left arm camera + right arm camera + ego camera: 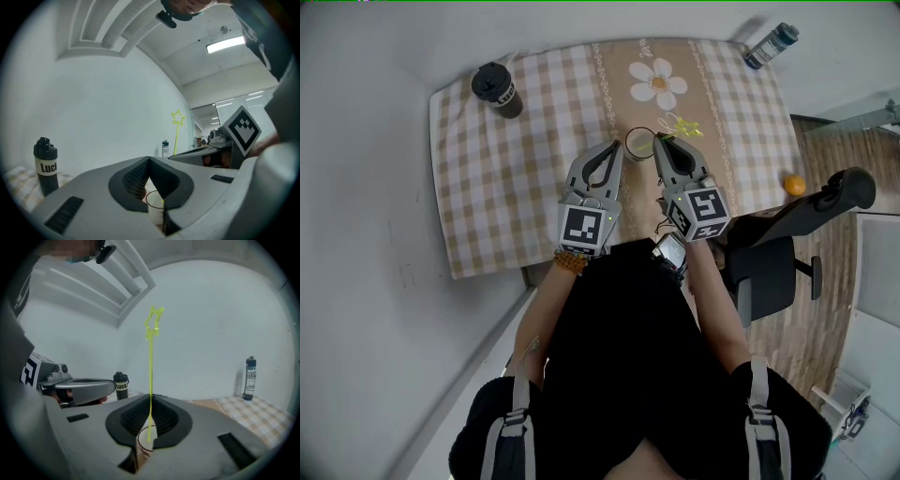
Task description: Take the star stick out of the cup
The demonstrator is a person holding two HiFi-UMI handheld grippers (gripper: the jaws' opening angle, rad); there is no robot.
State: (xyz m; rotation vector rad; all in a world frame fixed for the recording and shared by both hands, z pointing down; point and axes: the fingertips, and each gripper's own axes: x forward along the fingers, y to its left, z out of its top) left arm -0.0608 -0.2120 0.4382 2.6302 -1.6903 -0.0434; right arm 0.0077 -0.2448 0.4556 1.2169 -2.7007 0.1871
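A small pale cup (pixel 639 143) stands on the checked tablecloth (pixel 516 187) near the table's front edge. The yellow-green star stick (pixel 684 127) rises upright between the two grippers. My right gripper (pixel 660 141) is shut on its thin stem just right of the cup. In the right gripper view the star stick (pixel 151 362) runs up from the closed tips of the right gripper (pixel 151 398), and its lower end shows over the cup (pixel 144 448) mouth. My left gripper (pixel 617 147) is shut at the cup's left rim; I cannot tell if it touches. The left gripper view shows the cup (pixel 154 206) beneath the left gripper (pixel 149 160).
A black tumbler (pixel 496 89) stands at the table's far left corner and a water bottle (pixel 771 44) at the far right corner. An orange (pixel 794 185) lies at the right edge. A black office chair (pixel 787 253) is right of the person. A white wall runs along the left.
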